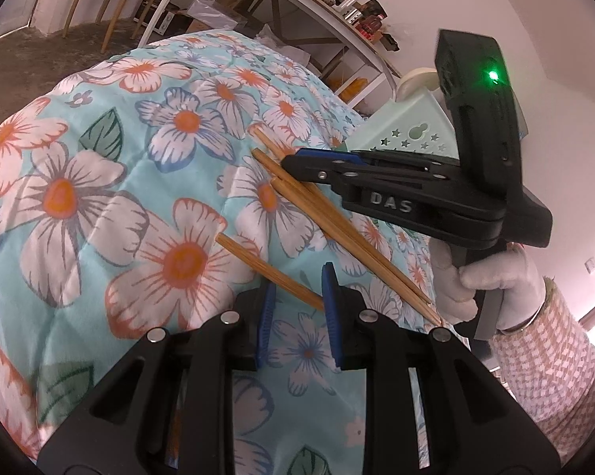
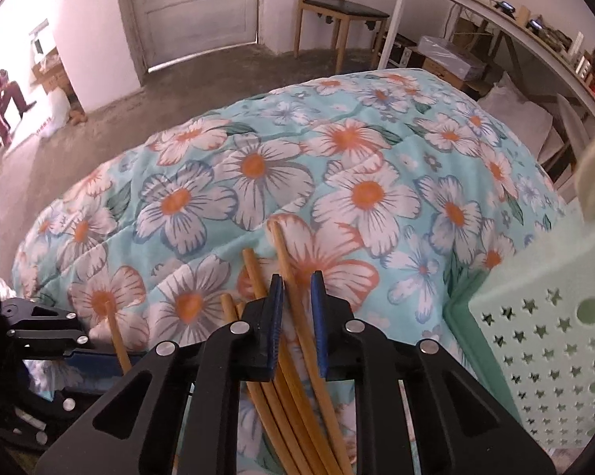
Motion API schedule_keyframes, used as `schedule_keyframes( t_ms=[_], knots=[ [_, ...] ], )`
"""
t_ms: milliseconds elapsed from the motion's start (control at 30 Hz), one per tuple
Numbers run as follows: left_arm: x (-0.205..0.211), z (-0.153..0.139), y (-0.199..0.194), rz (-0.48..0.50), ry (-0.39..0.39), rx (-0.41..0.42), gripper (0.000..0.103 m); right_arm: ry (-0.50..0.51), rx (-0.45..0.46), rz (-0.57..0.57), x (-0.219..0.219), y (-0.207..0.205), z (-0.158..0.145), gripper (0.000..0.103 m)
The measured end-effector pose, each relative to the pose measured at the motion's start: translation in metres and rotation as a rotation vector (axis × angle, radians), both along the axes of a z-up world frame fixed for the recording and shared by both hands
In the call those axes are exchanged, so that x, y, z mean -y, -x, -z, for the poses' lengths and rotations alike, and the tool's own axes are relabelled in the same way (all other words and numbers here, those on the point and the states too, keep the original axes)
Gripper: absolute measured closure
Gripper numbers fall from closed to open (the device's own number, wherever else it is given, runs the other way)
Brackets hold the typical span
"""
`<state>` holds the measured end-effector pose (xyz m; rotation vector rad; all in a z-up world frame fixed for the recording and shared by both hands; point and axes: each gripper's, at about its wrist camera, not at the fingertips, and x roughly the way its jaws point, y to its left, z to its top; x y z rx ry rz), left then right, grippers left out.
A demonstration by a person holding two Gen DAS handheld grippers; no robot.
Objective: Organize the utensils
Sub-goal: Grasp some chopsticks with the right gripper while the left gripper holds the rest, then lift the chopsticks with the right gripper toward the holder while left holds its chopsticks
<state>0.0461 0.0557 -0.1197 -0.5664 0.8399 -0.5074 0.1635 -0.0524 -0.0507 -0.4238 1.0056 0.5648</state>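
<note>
Several wooden chopsticks [image 2: 293, 376] lie bunched on the floral quilt [image 2: 258, 182], beside a mint perforated holder [image 2: 543, 360]. Right gripper [image 2: 296, 316] pinches one chopstick, its neighbours outside the pads. Left gripper [image 1: 299, 308] clamps a separate chopstick [image 1: 269, 273]. Advise lifting straight, avoiding neighbours. Legible marking: "DAS".

Both wrist cams close, angled down — shared floral quilt [image 1: 99, 198].

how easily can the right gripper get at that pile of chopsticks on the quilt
Probably yes. The right gripper is already down over the bundle of chopsticks on the floral quilt, one chopstick between its pads. Nothing blocks it; the green basket stands off to the side.
</note>
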Motion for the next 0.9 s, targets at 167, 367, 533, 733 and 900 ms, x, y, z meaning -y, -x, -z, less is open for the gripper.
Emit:
schedule_keyframes(
  t_ms=[167,367,533,733,900],
  knots=[
    [0.0,0.0,0.0,-0.002,-0.001,-0.001,0.08,0.007,0.0,0.002,-0.009,-0.009,0.008,0.093],
    [0.002,0.0,0.0,-0.008,-0.01,0.0,0.08,-0.041,0.112,0.02,0.001,0.003,-0.028,0.094],
    [0.005,-0.002,0.001,-0.017,-0.024,-0.002,0.08,-0.13,0.24,0.104,0.039,0.028,-0.089,0.095],
    [0.011,-0.012,0.003,-0.03,-0.056,0.012,0.081,-0.248,0.375,0.236,0.102,0.066,-0.15,0.097],
    [0.012,-0.028,0.008,-0.037,-0.079,0.063,0.083,-0.318,0.441,0.324,0.14,0.102,-0.168,0.097]
  ],
)
